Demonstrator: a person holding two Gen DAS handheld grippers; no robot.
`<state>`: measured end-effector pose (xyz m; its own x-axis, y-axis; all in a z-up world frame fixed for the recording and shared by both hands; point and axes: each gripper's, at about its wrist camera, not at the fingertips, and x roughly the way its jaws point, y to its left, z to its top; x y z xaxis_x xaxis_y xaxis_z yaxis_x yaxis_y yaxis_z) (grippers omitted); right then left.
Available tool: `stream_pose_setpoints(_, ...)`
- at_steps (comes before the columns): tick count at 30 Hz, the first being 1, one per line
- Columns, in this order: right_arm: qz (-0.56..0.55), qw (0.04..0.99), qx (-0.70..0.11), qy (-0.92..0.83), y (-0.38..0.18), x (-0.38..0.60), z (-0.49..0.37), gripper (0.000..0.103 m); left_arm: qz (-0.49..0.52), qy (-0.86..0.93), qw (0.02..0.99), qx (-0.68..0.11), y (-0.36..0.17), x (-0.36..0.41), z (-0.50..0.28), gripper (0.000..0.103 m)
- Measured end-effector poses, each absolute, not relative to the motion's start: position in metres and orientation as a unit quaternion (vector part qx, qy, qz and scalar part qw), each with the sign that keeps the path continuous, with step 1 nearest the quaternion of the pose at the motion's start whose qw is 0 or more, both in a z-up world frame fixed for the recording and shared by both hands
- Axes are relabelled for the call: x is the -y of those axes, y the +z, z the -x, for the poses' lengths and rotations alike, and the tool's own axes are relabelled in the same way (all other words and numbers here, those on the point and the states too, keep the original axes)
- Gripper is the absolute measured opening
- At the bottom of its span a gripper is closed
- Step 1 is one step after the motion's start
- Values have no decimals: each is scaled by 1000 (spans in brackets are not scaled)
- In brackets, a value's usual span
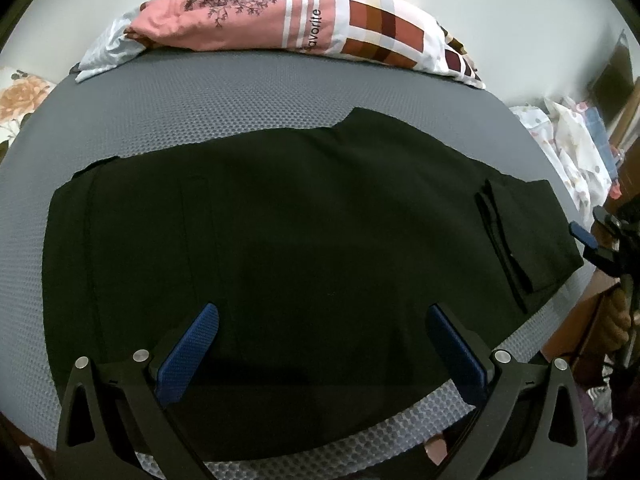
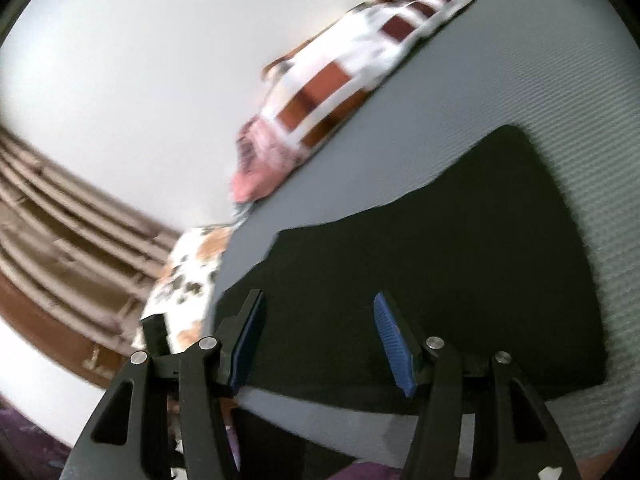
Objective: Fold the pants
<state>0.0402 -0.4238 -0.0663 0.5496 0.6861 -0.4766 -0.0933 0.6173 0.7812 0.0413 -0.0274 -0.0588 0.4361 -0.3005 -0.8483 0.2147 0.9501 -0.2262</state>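
Now the black pants [image 1: 280, 232] lie flat, partly folded, across the grey bed [image 1: 200, 96]. Both the left claw [image 1: 322, 354] and right claw [image 2: 318, 340] hang released and empty, so each should probably pinch one end's corners evenly before folding.

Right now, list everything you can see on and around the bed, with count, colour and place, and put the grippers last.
pants: one, black, spread flat on the mattress, one end folded over at the right of the left wrist view
mattress: one, grey, dotted texture, under the pants
quilt: one, pink with brown and white checks, bunched at the far edge by the wall
floral cloth: one, white with orange flowers, past the mattress's left end
spotted cloth: one pile, white with dots, past the right end
left gripper: one, black with blue pads, jaws open over the pants' near edge, holding nothing
right gripper: one, black with blue pads, jaws open, nothing between them
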Motion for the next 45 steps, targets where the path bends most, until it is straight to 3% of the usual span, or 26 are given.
stream_pose_setpoints(8, -299, 794, -446, 286, -73, 367, -43, 54, 38, -148, 848, -507, -58, 27, -40, 103)
stream_pose_setpoints(17, -43, 856, -447, 256, -53, 290, -6, 53, 57, -151, 843, -513, -59, 23, -42, 103)
stream_pose_setpoints(23, -216, 832, -444, 254, -51, 354, 2, 54, 98, -282, 823, -483, -29, 54, -32, 103)
stream_pose_setpoints(28, -324, 798, -442, 252, -63, 392, 13, 54, 183, -420, 741, -490, -21, 112, -49, 103)
stream_pose_setpoints(31, -339, 792, -441, 250, -66, 395, 20, 54, 211, -459, 694, -513, -32, 147, -62, 101)
stream_pose_setpoints(34, -348, 786, -443, 255, -70, 395, 22, 54, 148, -477, 691, -523, -37, 183, -65, 81)
stream_pose_setpoints(45, -387, 768, -440, 257, -86, 409, 21, 55, 147, -427, 715, -534, -58, 200, -80, 79)
